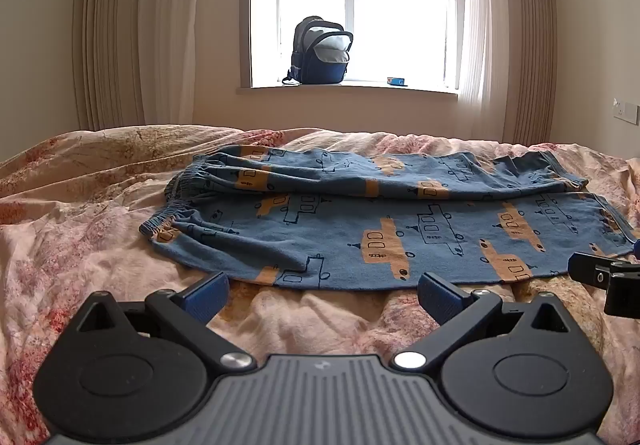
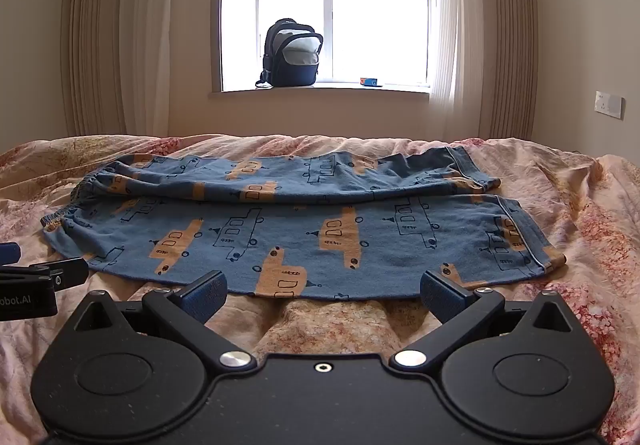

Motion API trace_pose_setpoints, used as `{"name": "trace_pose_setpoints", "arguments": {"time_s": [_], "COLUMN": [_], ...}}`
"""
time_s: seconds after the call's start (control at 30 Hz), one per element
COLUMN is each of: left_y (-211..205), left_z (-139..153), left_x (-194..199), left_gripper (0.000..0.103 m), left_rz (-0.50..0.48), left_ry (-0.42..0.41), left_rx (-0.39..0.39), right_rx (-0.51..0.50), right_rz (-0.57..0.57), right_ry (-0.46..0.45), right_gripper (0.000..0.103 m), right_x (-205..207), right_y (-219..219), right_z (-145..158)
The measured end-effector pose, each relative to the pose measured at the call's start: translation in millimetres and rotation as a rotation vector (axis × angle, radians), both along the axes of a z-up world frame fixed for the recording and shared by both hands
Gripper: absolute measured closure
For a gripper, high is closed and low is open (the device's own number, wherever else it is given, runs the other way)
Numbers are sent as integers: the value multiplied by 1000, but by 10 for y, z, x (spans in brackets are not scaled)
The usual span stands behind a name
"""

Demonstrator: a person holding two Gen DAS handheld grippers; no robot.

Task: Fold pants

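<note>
The blue pyjama pants (image 1: pixel 384 221) printed with orange and outlined vehicles lie spread sideways across the middle of the bed, on its pink floral duvet (image 1: pixel 80 229), the elastic waistband (image 1: pixel 176 201) at 9 o'clock and the leg hems (image 2: pixel 520 229) at 3 o'clock, the far leg rumpled and overlapping the near one. The left tongs (image 1: pixel 324 295) hover at 6 o'clock of the pants, just short of the near edge, blue pads spread wide apart with nothing between them. The right tongs (image 2: pixel 322 293) sit likewise at the near edge, spread wide and holding nothing. At 12 o'clock, beyond the bed, a dark open backpack (image 2: pixel 292 57) stands on the windowsill (image 2: pixel 320 89), with a small blue box (image 2: pixel 370 81) to its 3 o'clock, between beige curtains (image 2: pixel 100 37).
</note>
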State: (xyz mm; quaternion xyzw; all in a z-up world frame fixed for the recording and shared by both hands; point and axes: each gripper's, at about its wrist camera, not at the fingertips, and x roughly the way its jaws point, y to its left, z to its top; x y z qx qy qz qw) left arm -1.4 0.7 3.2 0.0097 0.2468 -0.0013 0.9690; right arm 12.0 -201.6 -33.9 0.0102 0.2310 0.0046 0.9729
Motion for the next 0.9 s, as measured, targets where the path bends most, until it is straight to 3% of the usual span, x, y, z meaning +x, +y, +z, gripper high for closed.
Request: {"name": "trace_pose_setpoints", "arguments": {"time_s": [0.9], "left_y": [0], "left_z": [-23], "left_x": [12], "left_gripper": [0], "left_rz": [0], "left_ry": [9], "left_rx": [-2], "right_rx": [4], "right_rz": [0], "right_ry": [-3], "right_gripper": [0], "right_x": [-3], "right_y": [2], "right_z": [-1]}}
